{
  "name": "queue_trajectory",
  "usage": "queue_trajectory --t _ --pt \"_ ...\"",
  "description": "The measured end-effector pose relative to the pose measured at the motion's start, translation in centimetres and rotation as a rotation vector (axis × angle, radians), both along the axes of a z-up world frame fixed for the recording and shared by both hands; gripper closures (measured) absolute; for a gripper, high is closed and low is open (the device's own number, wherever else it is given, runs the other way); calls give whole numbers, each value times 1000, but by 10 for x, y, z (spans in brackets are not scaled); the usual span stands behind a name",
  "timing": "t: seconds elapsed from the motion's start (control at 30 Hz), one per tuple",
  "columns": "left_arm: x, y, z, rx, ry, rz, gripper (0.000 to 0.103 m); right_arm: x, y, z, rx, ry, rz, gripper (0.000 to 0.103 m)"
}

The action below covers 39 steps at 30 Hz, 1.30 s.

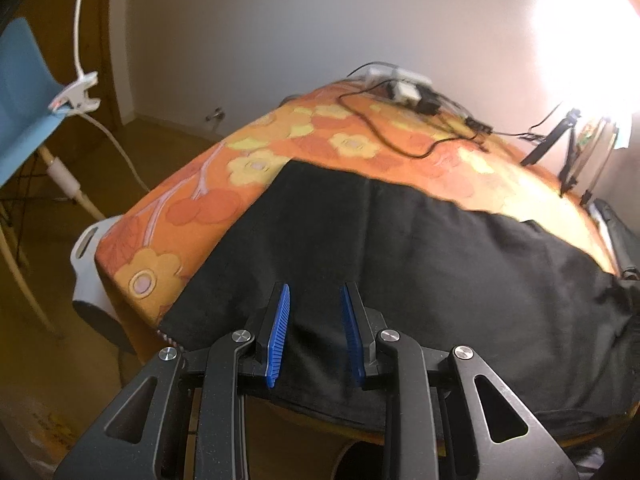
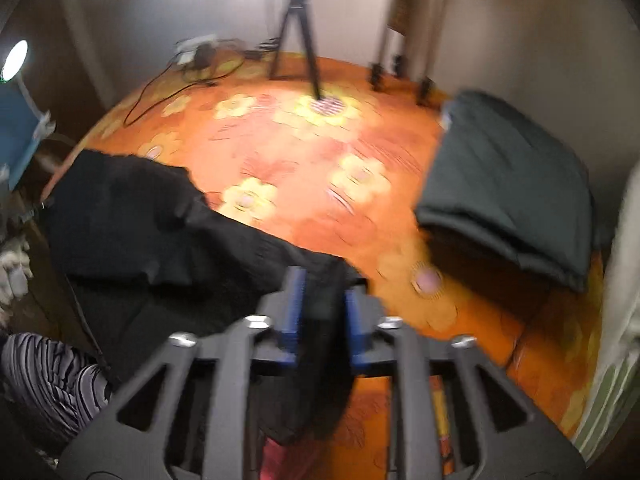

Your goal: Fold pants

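Observation:
Black pants lie spread across the near part of a table under an orange flowered cloth, and their near edge hangs over the table's front. My left gripper hovers over the pants near that edge. Its blue pads stand apart and the flat cloth shows through the gap. In the blurred right wrist view the pants stretch to the left, and one bunched end rises between the blue pads of my right gripper. That end fills the gap and hangs down below the fingers, lifted off the tablecloth.
A folded dark garment lies at the table's right. A small tripod, a power strip with cables and stand legs sit at the far edge. A blue chair with a clamp lamp stands left. A person's striped leg is lower left.

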State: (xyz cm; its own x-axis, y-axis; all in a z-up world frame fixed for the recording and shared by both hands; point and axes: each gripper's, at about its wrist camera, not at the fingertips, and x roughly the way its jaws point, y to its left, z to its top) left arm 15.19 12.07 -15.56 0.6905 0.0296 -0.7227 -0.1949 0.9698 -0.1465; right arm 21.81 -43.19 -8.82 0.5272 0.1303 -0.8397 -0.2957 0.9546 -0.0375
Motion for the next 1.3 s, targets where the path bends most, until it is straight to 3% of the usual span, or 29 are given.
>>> queue_trajectory --t 0.07,0.13,0.23,0.3,0.47,0.7,0.87,1.0,1.17,1.23,1.27,1.3 --pt "-2 -14 12 18 -20 -45 78 6 18 -4 -78 18 35 60" --pt "-5 -27 24 40 -39 -95 78 8 22 -11 -141 61 50 60" --pt "-5 -46 33 29 -46 -158 78 4 0 -20 -175 116 6 60" --pt "0 -56 35 4 -37 -199 78 -1 -16 -20 -238 94 -56 60" --pt "15 -101 32 -34 -11 -334 78 -9 -26 7 -83 14 -65 60" --pt "26 -166 15 -46 37 -477 78 31 44 5 88 -39 102 60" --pt "27 -185 -3 -11 102 -544 78 81 95 -28 165 36 161 60" --pt "24 -180 -2 -24 98 -553 78 119 117 -60 250 151 189 60" --pt "23 -181 -2 -13 98 -559 78 133 133 -89 334 252 219 60" --pt "23 -181 -2 -15 99 -557 78 124 139 -89 343 254 255 72" --pt "24 -181 -2 -15 99 -556 78 114 143 -87 326 234 277 84" --pt "24 -181 -2 -15 98 -556 78 108 145 -85 315 219 292 88"
